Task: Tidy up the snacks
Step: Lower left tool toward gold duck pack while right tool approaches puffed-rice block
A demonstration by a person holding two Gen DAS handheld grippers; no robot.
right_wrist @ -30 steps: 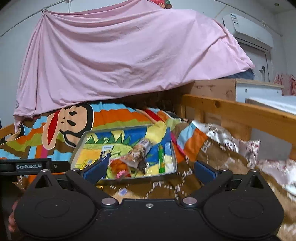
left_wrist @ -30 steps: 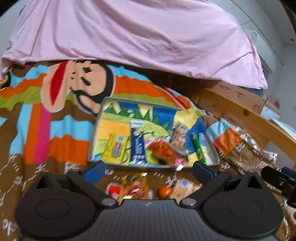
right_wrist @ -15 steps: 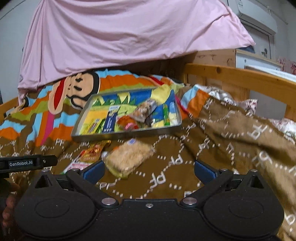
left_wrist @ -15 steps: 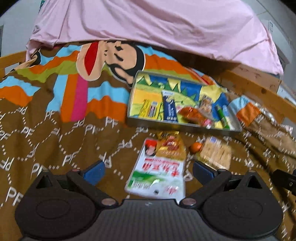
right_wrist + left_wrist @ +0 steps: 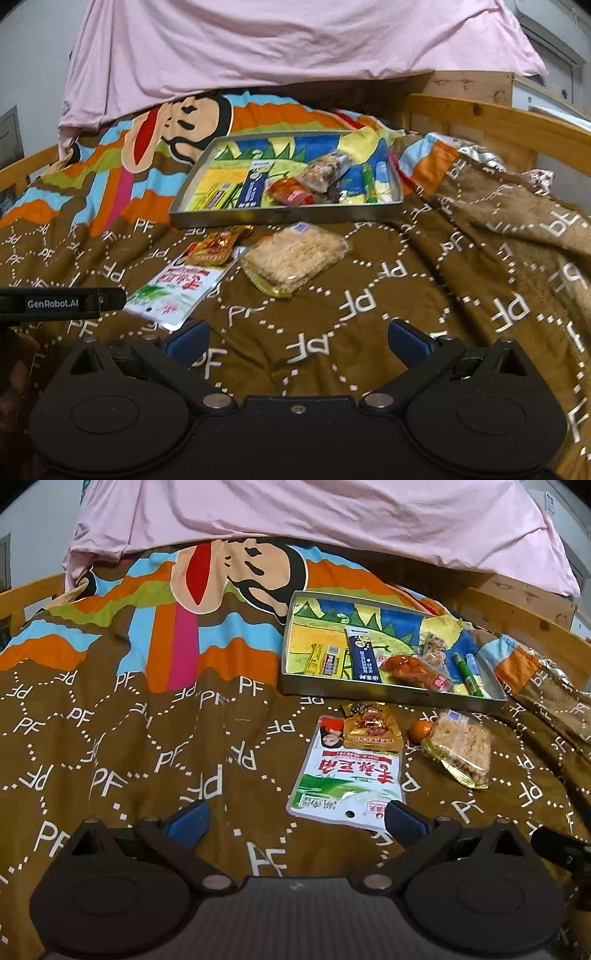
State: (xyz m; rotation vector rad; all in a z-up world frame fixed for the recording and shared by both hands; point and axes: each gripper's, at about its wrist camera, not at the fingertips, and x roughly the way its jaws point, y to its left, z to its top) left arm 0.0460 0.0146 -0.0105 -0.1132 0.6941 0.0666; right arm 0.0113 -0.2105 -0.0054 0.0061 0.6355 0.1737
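A metal tray with a colourful lining sits on the brown blanket and holds several snack packets. In front of it lie a white and green packet, a gold packet resting on its top end, a small orange ball and a clear-wrapped cracker block. My left gripper is open, just short of the white packet's near edge. My right gripper is open over bare blanket, short of the cracker block. Both hold nothing.
A pink sheet hangs behind the bed. A wooden bed rail runs along the right. The left gripper's body shows at the right wrist view's left edge. Brown blanket spreads wide to the left.
Both grippers have pulled back and tilted down from the tray. The loose snacks in front of the tray have come fully into view. Both stayed open.
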